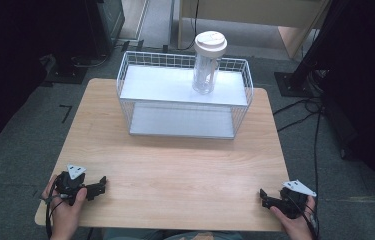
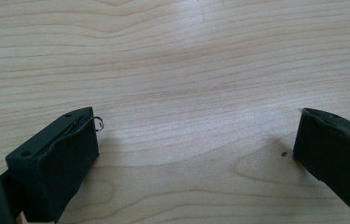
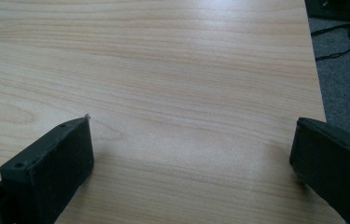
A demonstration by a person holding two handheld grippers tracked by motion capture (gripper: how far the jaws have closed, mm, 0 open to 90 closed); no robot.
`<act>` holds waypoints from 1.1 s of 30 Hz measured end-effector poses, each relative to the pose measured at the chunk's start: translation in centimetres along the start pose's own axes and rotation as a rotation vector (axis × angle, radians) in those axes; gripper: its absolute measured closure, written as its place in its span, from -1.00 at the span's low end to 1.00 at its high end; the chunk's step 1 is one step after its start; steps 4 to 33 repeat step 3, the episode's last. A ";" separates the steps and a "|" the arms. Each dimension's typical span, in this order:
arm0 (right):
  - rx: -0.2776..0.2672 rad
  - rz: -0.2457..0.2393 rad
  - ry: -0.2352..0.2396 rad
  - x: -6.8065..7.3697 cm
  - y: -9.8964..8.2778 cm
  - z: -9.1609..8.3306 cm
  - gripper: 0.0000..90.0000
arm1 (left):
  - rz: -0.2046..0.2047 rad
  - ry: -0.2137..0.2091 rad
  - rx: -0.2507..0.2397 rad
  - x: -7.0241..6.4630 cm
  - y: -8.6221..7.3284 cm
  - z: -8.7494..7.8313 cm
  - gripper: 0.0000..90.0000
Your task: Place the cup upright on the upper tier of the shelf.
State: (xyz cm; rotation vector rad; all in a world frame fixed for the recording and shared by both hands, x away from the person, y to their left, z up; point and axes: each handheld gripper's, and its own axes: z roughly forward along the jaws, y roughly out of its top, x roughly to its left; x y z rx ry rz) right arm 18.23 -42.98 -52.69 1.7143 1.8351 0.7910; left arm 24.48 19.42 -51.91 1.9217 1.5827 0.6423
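Observation:
A clear tumbler (image 1: 205, 72) with a white lid stands upright on the upper white shelf of a white wire rack (image 1: 125, 80) at the far side of the wooden table (image 1: 175, 160). My left gripper (image 1: 99, 187) rests near the front left corner, held by a hand, far from the rack. In the left gripper view it (image 2: 196, 121) is open, jaws wide apart over bare wood. My right gripper (image 1: 266, 198) sits at the front right corner. In the right gripper view it (image 3: 192, 123) is open too, with nothing between its jaws.
The rack has a lower white shelf (image 1: 182, 122) open toward me. Bare tabletop lies between the grippers and the rack. Black cables (image 1: 302, 107) run over the grey floor to the right, also seen past the table's edge (image 3: 345, 60). Dark stands flank the table.

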 end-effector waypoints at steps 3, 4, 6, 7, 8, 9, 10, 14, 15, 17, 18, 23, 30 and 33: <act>0.000 0.001 -0.001 0.0 0.0 0.0 -1.00 | 0.000 0.000 0.001 0.0 0.0 0.0 -0.99; 0.000 0.001 -0.001 0.0 0.0 0.0 -1.00 | 0.000 0.000 0.001 0.0 0.0 0.0 -0.99; 0.000 0.001 -0.001 0.0 0.0 0.0 -1.00 | 0.000 0.000 0.001 0.0 0.0 0.0 -0.99; 0.000 0.001 -0.001 0.0 0.0 0.0 -1.00 | 0.000 0.000 0.001 0.0 0.0 0.0 -0.99; 0.000 0.001 -0.001 0.0 0.0 0.0 -1.00 | 0.000 0.000 0.001 0.0 0.0 0.0 -0.99; 0.000 0.001 -0.001 0.0 0.0 0.0 -1.00 | 0.000 0.000 0.001 0.0 0.0 0.0 -0.99; 0.000 0.001 -0.001 0.0 0.0 0.0 -1.00 | 0.000 0.000 0.001 0.0 0.0 0.0 -0.99; 0.000 0.001 -0.001 0.0 0.0 0.0 -1.00 | 0.000 0.000 0.001 0.0 0.0 0.0 -0.99; 0.000 0.001 -0.001 0.0 0.0 0.0 -1.00 | 0.000 0.000 0.001 0.0 0.0 0.0 -0.99; 0.000 0.001 -0.001 0.0 0.0 0.0 -1.00 | 0.000 0.000 0.001 0.0 0.0 0.0 -0.99; 0.000 0.001 -0.001 0.0 0.0 0.0 -1.00 | 0.000 0.000 0.001 0.0 0.0 0.0 -0.99; 0.000 0.001 -0.001 0.0 0.0 0.0 -1.00 | 0.000 0.000 0.001 0.0 0.0 0.0 -0.99; 0.000 0.001 -0.001 0.0 0.0 0.0 -1.00 | 0.000 0.000 0.001 0.0 0.0 0.0 -0.99; 0.000 0.001 -0.001 0.0 0.0 0.0 -1.00 | 0.000 0.000 0.001 0.0 0.0 0.0 -0.99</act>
